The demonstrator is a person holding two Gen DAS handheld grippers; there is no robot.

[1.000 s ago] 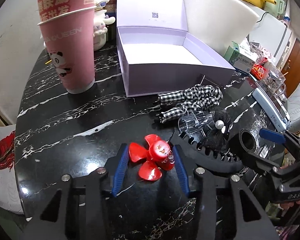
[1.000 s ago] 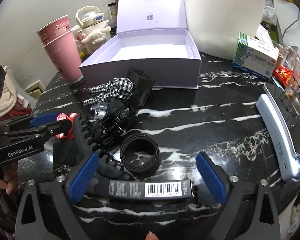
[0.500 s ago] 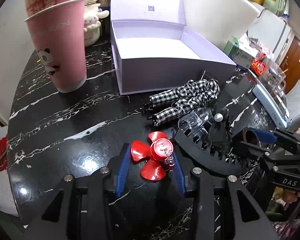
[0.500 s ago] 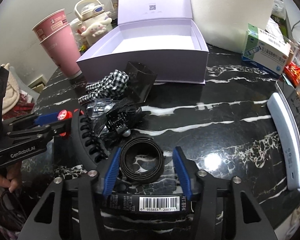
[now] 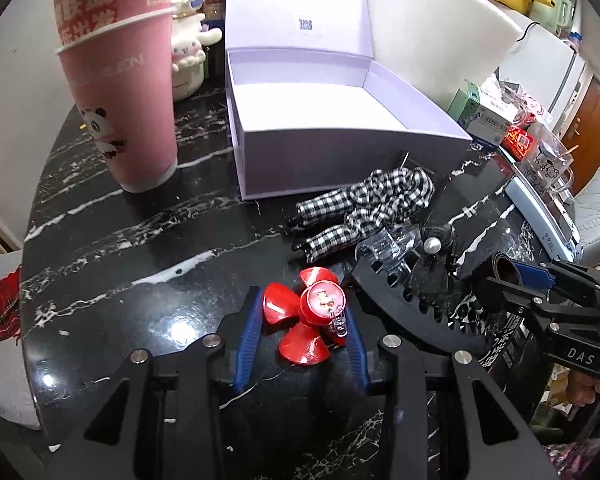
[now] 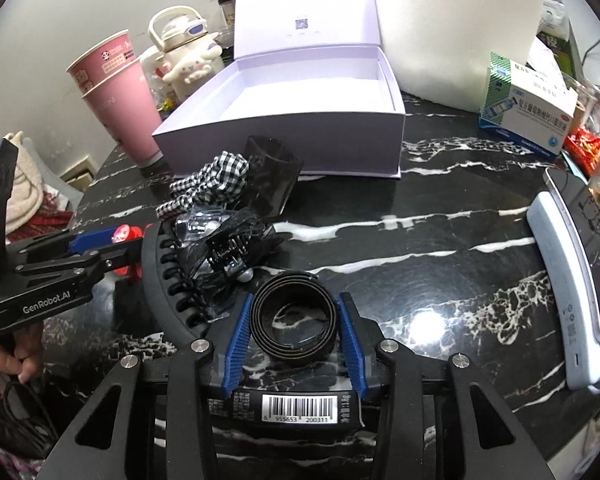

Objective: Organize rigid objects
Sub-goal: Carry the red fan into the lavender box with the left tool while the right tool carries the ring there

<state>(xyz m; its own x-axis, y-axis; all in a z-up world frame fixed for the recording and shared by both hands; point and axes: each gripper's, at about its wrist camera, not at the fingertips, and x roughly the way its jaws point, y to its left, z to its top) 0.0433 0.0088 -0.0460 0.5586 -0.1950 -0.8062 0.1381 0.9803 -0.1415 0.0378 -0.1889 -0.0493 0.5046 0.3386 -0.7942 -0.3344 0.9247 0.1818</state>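
My left gripper (image 5: 302,312) is shut on a red flower-shaped clip (image 5: 306,316), pads against its petals, low over the black marble table (image 5: 140,248). My right gripper (image 6: 294,314) is shut on a coiled black band (image 6: 293,314), blue pads touching both sides. An open lilac box (image 5: 320,120) stands behind, empty; it also shows in the right wrist view (image 6: 300,100). Between the grippers lie a black toothed headband (image 5: 404,312), a checkered bow (image 5: 368,204), a clear clip (image 5: 388,244) and a black lace clip with a pearl (image 6: 236,248).
Stacked pink cups (image 5: 120,92) stand left of the box, with a white character bottle (image 6: 188,52) behind. A black cup (image 6: 272,176) lies before the box. A medicine box (image 6: 528,116) and a phone (image 6: 572,272) are at the right. A barcoded black item (image 6: 296,414) lies under my right gripper.
My right gripper closed from wide open onto the coiled black band. My left gripper tightened on the red clip and moved slightly forward.
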